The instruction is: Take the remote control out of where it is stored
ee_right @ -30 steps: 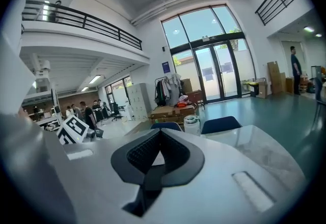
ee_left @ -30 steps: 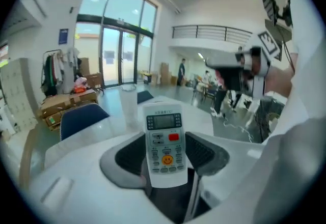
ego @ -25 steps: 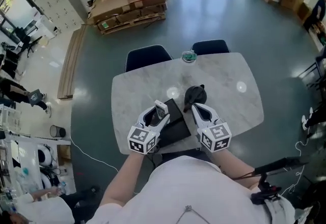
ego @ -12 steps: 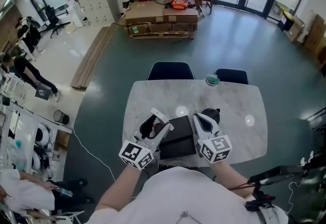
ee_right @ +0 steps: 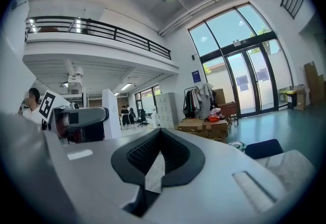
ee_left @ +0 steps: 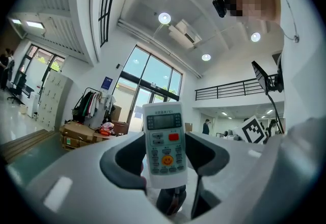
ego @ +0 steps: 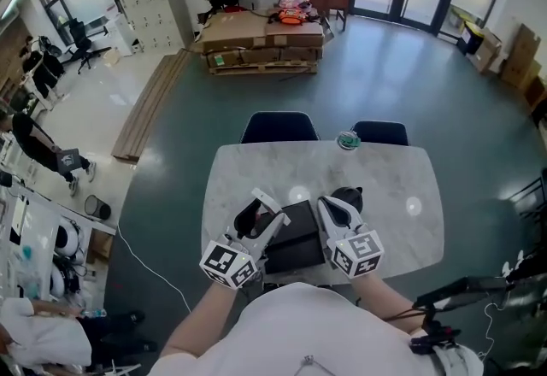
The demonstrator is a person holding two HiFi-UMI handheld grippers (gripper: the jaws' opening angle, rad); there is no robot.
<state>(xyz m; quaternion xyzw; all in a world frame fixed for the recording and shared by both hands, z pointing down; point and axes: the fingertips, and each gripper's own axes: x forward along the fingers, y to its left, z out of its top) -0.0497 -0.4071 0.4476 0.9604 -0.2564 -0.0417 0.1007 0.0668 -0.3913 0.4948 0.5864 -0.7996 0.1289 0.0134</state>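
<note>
Lower centre of the head view: my left gripper (ego: 256,214) has its jaws clamped on the remote control (ee_left: 164,141), held upright, apparently out of the black case (ego: 295,239), presumably its store. My right gripper (ee_right: 158,162) sits beside the case at its right, jaws pressed together and empty, probably ready to steady it. Pale marbled desk (ego: 402,186); two dark chairs (ego: 279,126) above it; open hall with stacked cardboard (ego: 256,32) at the top of the frame

The person wears a white short-sleeved shirt (ego: 308,319). The left gripper (ego: 267,205) and the right gripper (ego: 333,203) are both smooth, rounded shells of white plastic. Each carries a white cube at its rear, printed with black square markers: the left cube (ego: 228,265) and the right cube (ego: 357,253). Black pads (ee_left: 122,159) line the inside of the left gripper's jaws. The right gripper's pads (ee_right: 145,154) are black too, with fine ribbing.
</note>
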